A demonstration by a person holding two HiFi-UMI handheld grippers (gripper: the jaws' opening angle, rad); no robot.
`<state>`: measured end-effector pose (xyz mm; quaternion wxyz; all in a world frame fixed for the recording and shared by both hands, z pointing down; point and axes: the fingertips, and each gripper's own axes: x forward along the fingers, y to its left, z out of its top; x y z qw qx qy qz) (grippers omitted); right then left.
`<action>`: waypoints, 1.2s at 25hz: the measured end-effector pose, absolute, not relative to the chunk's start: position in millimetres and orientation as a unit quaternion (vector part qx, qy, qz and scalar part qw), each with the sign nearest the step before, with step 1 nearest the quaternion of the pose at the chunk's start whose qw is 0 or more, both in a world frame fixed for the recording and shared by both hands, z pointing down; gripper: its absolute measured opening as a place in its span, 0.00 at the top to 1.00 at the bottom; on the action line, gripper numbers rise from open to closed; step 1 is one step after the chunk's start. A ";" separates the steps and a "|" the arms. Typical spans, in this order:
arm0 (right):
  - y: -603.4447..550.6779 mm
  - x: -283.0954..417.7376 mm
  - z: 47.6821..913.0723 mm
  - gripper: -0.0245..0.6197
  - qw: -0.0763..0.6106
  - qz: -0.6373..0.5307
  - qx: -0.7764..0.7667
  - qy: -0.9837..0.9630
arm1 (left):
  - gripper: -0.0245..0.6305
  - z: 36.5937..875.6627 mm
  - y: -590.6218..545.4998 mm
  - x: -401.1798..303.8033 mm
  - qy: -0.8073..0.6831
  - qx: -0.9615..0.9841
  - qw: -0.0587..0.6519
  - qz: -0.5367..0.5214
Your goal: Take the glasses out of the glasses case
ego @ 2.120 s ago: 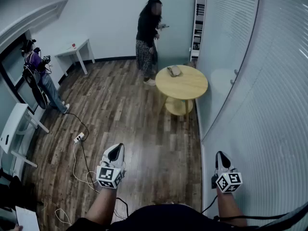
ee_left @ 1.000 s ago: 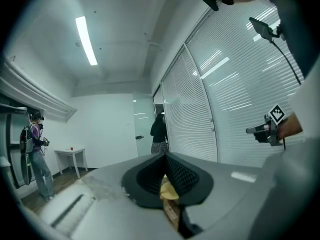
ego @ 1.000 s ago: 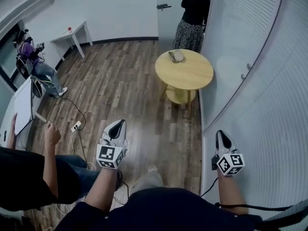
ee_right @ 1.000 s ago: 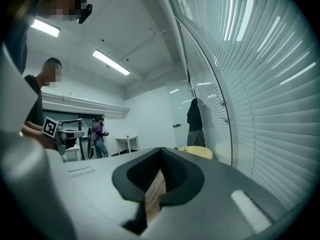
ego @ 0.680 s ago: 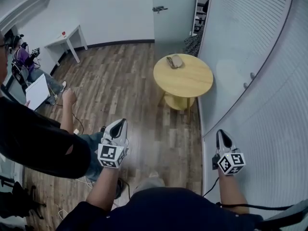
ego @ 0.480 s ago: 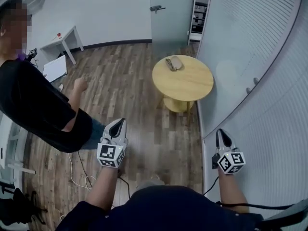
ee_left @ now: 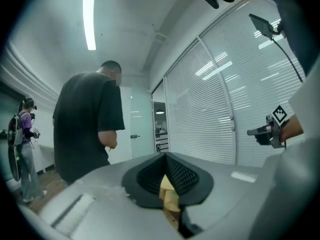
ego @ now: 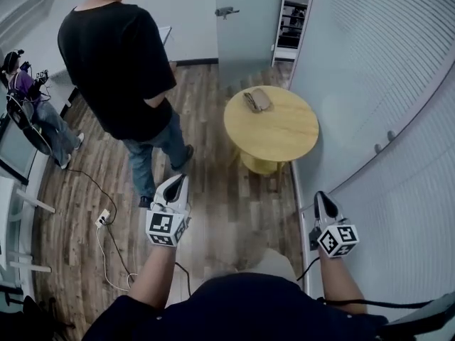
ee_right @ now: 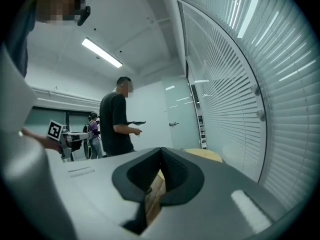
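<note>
The glasses case (ego: 257,100), a tan pouch, lies at the far left part of a round yellow table (ego: 281,130) some way ahead of me. Both grippers hang low over the wood floor, well short of the table. My left gripper (ego: 180,180) is shut with nothing in it; in the left gripper view its jaws (ee_left: 165,159) meet at the tip. My right gripper (ego: 319,196) stands by the glass wall, also shut and empty, pads together (ee_right: 160,154). The table's edge (ee_right: 206,155) shows beyond the right jaws. The glasses are hidden.
A person in a black shirt (ego: 117,55) stands on the floor just left of the table, holding a tablet. Another person (ego: 28,94) stands at the far left. A cable and power strip (ego: 103,219) lie on the floor. A curved glass wall with blinds (ego: 384,119) runs along the right.
The table has come nearer in view. The person in black walked from the left edge to beside the table. The person by the door has gone. Both grippers stayed shut.
</note>
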<state>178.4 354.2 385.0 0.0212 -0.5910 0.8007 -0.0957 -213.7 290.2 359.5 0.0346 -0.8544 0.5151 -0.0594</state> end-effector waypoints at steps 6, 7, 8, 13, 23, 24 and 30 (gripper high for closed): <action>310.7 175.4 390.5 0.95 0.020 -0.098 -0.586 0.804 | 0.95 369.8 254.0 -202.7 0.504 -0.861 0.026 -0.066; 300.5 177.3 391.8 0.95 0.022 -0.097 -0.586 0.804 | 0.95 368.3 244.5 -202.5 0.507 -0.859 0.031 -0.065; 289.8 180.3 393.1 0.95 0.023 -0.097 -0.586 0.804 | 0.95 365.1 235.2 -202.7 0.511 -0.856 0.038 -0.062; 230.3 182.1 395.5 0.95 0.031 -0.105 -0.581 0.807 | 0.95 356.4 188.9 -214.0 0.530 -0.845 0.038 -0.058; 90.8 206.8 384.0 0.95 0.028 -0.108 -0.554 0.825 | 0.95 335.0 69.1 -167.9 0.532 -0.843 0.048 -0.069; 71.9 210.4 379.7 0.95 0.030 -0.110 -0.551 0.827 | 0.95 330.8 52.8 -165.7 0.535 -0.840 0.047 -0.072; -8.5 228.8 372.7 0.95 0.038 -0.118 -0.536 0.835 | 0.95 315.8 -11.3 -152.9 0.553 -0.826 0.050 -0.093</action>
